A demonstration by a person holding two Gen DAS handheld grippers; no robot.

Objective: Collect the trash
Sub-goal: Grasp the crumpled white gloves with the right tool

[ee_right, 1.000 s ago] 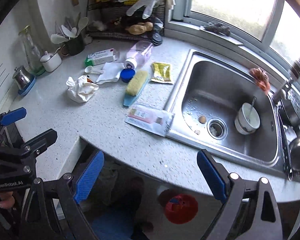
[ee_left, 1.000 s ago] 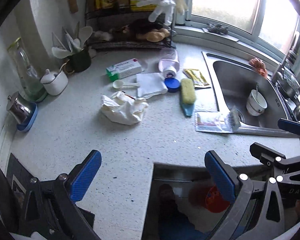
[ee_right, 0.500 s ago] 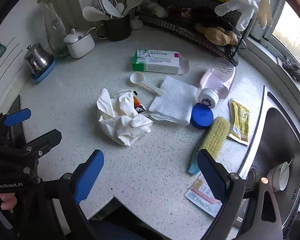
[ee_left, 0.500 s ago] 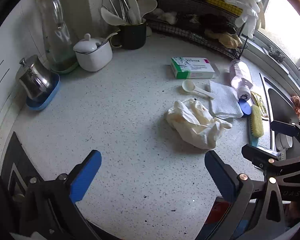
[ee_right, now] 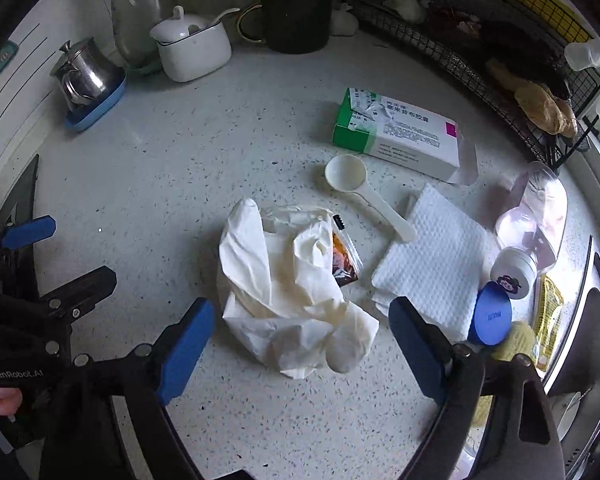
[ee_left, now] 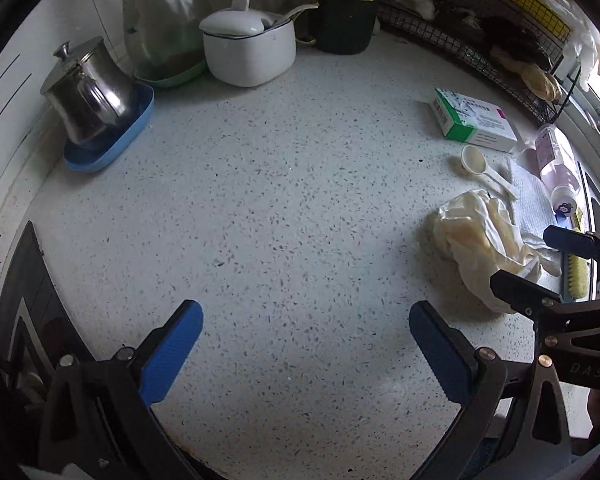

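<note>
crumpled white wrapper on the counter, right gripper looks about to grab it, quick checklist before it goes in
1. Right gripper open and holding nothing: ok.
2. Crumpled white wrapper lies between the right fingers' line: ok.
3. Brown sauce packet tucked against the wrapper, may come along or drop: not ok.
4. White scoop and folded paper towel apart from the wrapper: ok.
5. Left gripper open over bare counter, out of the way: ok.
6. Trash bin within reach: cannot tell, none in view.

Speckled counter (ee_left: 284,216). At back: steel lidded pot (ee_right: 80,70) on blue tray (ee_right: 98,106), white sugar bowl (ee_right: 190,48), dark utensil mug (ee_right: 294,20). Wire rack (ee_right: 500,52) at right. Yellow scrub brush (ee_left: 576,276) near sink edge.
</note>
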